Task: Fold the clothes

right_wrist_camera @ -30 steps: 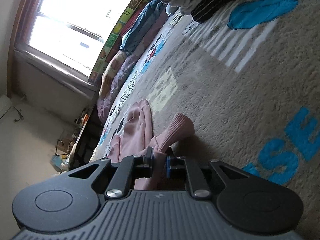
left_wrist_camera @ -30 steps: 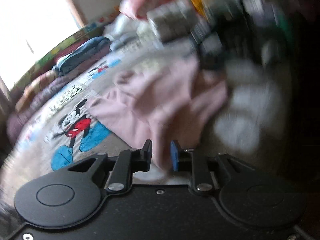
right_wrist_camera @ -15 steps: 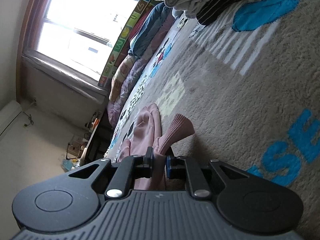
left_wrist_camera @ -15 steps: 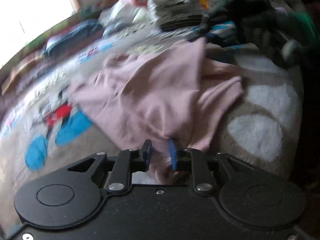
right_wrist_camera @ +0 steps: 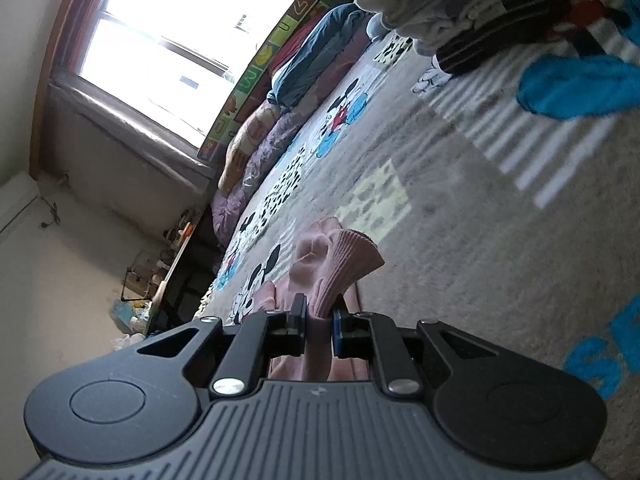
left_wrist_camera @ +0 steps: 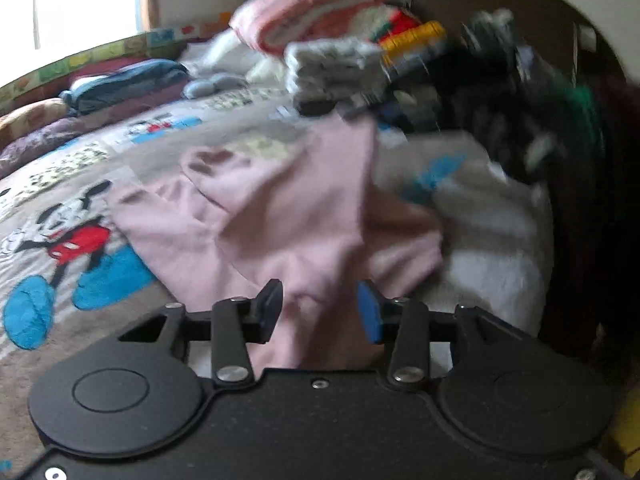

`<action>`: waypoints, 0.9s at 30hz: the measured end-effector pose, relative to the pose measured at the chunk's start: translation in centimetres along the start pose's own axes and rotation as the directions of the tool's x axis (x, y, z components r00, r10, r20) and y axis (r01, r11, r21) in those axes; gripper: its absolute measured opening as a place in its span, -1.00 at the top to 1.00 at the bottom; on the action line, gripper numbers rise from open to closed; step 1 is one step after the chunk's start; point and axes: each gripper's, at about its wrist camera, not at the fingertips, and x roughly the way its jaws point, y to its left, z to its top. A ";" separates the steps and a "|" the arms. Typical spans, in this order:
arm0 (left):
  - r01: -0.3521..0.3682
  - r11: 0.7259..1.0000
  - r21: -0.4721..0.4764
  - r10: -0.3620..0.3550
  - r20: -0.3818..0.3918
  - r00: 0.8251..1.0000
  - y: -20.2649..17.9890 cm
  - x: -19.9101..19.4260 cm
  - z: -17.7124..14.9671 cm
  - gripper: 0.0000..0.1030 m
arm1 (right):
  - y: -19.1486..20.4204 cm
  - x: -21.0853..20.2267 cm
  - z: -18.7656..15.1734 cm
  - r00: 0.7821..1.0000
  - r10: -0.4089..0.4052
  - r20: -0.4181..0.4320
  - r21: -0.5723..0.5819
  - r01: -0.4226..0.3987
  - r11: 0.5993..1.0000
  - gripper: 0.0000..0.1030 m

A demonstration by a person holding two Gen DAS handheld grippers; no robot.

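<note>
A pink sweatshirt (left_wrist_camera: 280, 216) lies crumpled on the cartoon-mouse blanket (left_wrist_camera: 64, 240) in the left wrist view. My left gripper (left_wrist_camera: 320, 309) hangs just over its near edge, open, with pink cloth showing between and below the blue pads but not pinched. In the right wrist view, which is rolled sideways, my right gripper (right_wrist_camera: 318, 320) is shut on the sweatshirt's sleeve just behind the ribbed cuff (right_wrist_camera: 348, 256). The cuff fans out past the fingertips, and more pink cloth (right_wrist_camera: 266, 294) bunches to their left.
Stacks of folded clothes (left_wrist_camera: 336, 68) and a dark heap (left_wrist_camera: 520, 100) crowd the bed's far right. Rolled blankets (left_wrist_camera: 124, 84) line the window side. A white patch of bedding (left_wrist_camera: 492, 248) lies right of the sweatshirt. A folded pile (right_wrist_camera: 460, 4) and open blanket (right_wrist_camera: 460, 216) show in the right wrist view.
My left gripper has opened and let go of the pink cloth it was pinching. The right gripper keeps its hold on the sleeve, with the cuff drawn slightly closer.
</note>
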 end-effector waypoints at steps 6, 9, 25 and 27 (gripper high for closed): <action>-0.024 0.998 0.054 0.027 -0.045 0.999 -1.4 1.0 -1.2 0.21 | 2.1 1.0 1.0 1.000 -0.011 0.008 0.040 0.010 0.999 0.70; -0.016 0.999 0.030 0.017 -0.041 0.999 -1.2 0.8 -1.5 0.21 | 3.6 2.0 1.4 1.000 -0.027 0.001 0.054 0.026 0.998 0.70; 0.053 0.993 -0.104 -0.055 -0.018 0.998 0.0 0.5 -1.8 0.04 | 13.8 9.2 2.5 0.994 -0.096 -0.043 -0.145 0.089 0.985 0.76; 0.066 0.990 -0.126 -0.068 -0.015 0.998 0.4 0.5 -1.8 0.03 | 14.6 9.0 2.5 0.993 -0.115 -0.032 -0.226 0.105 0.968 0.76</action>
